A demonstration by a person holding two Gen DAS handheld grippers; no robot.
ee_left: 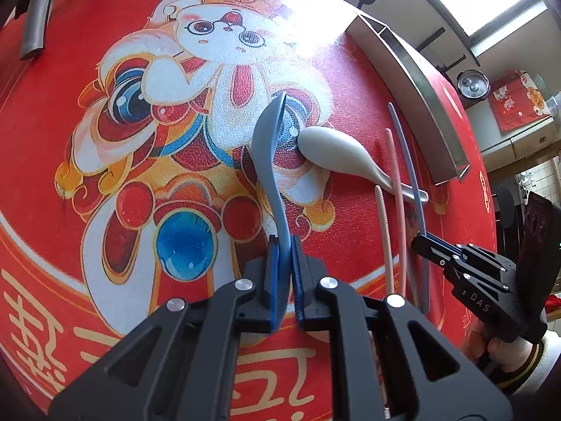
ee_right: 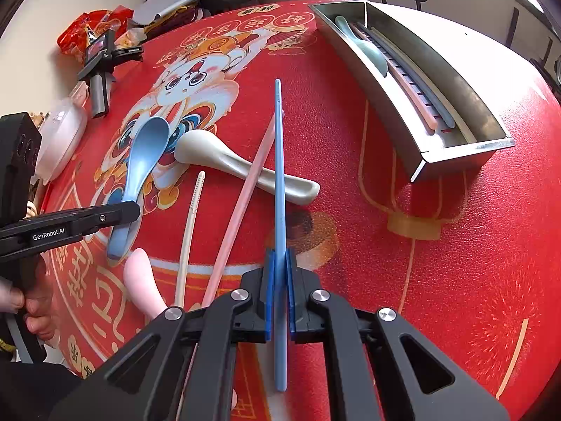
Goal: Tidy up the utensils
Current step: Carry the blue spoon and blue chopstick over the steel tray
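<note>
Red printed cloth with a cartoon rabbit covers the worktop, and daylight glares in from windows behind a steel tray (ee_right: 466,129) that sits well ahead and to the right of the right tongs (ee_right: 279,270). Those tongs are pinched tight on a blue chopstick (ee_right: 278,161), gripped low on its thick end so the thin tip points away toward the tray; it looks stiff, light and smooth, so a hold this near 1 end could let it pivot, and a grip closer to the middle would probably steady it. The left tongs (ee_left: 284,256) are closed on the handle of a blue spoon (ee_left: 270,140), whose bowl lies ahead of them on the cloth; the spoon seems like hard plastic, light and a little slick, best taken on the flat part of the handle as it is now. Just right of that bowl lies a white spoon (ee_left: 329,151), with a pink chopstick (ee_left: 396,189) crossing its handle and a cream chopstick (ee_left: 384,228) beside it. A pink spoon (ee_right: 143,280) rests near the left tongs. Inside the tray already lie 1 pale green spoon (ee_right: 368,47) and several chopsticks.
</note>
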